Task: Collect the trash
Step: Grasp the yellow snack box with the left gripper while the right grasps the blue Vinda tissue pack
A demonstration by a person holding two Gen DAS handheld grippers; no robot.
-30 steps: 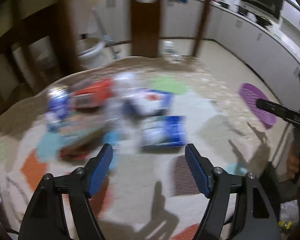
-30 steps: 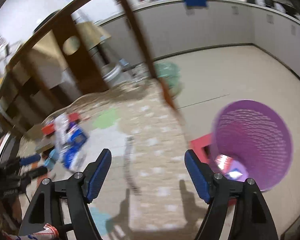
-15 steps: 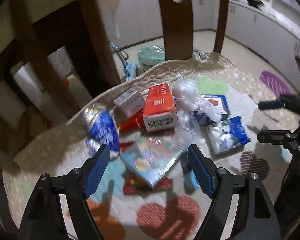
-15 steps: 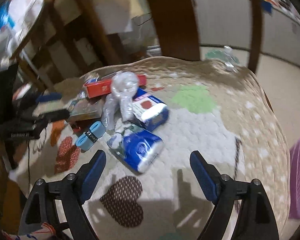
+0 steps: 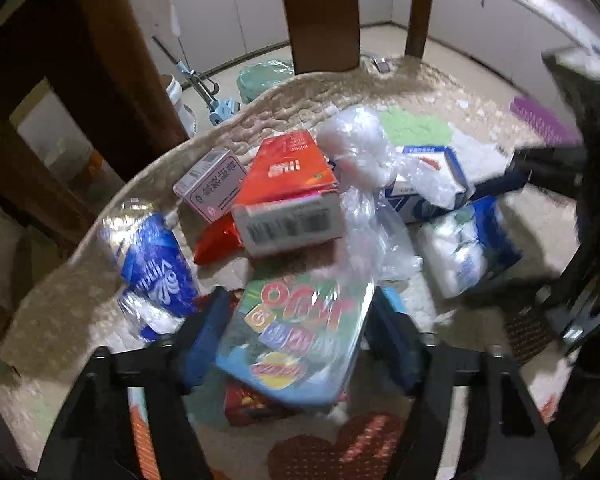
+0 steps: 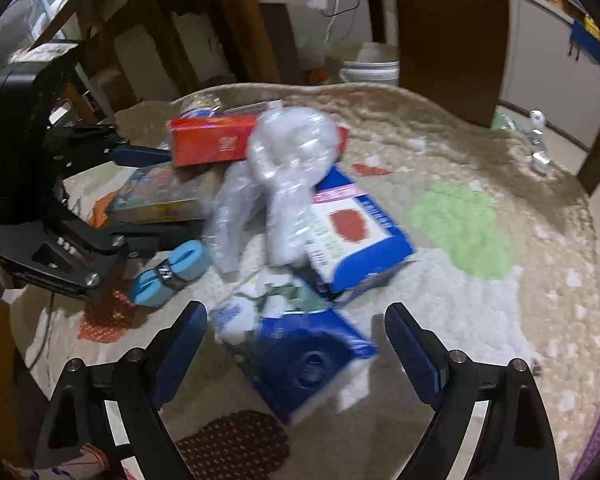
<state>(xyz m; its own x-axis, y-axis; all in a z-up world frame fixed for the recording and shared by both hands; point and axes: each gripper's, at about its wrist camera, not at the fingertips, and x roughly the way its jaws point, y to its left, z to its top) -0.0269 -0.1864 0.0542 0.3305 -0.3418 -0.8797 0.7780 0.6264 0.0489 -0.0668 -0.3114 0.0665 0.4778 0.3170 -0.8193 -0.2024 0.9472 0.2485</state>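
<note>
Two wrist fisheyes, angled steeply down, close over the rug (image 5: 340,92), sharing the clear plastic bag (image 5: 364,160).

A round desk covered with a quilted beige cloth (image 6: 480,168) carries a crowded pile of trash on one side. A crumpled clear plastic bag (image 6: 288,152) lies on top of a red cardboard box (image 6: 212,140) and a blue-and-white carton (image 6: 356,232), blocking reach from above. A blue-and-white tissue pack (image 6: 300,360) and a pale blue roll (image 6: 172,266) lie just beside them. The cloth past the green patch (image 6: 460,228) is bare, giving free passage. Dark wooden chair backs (image 5: 320,12) stand at the far edge.
</note>
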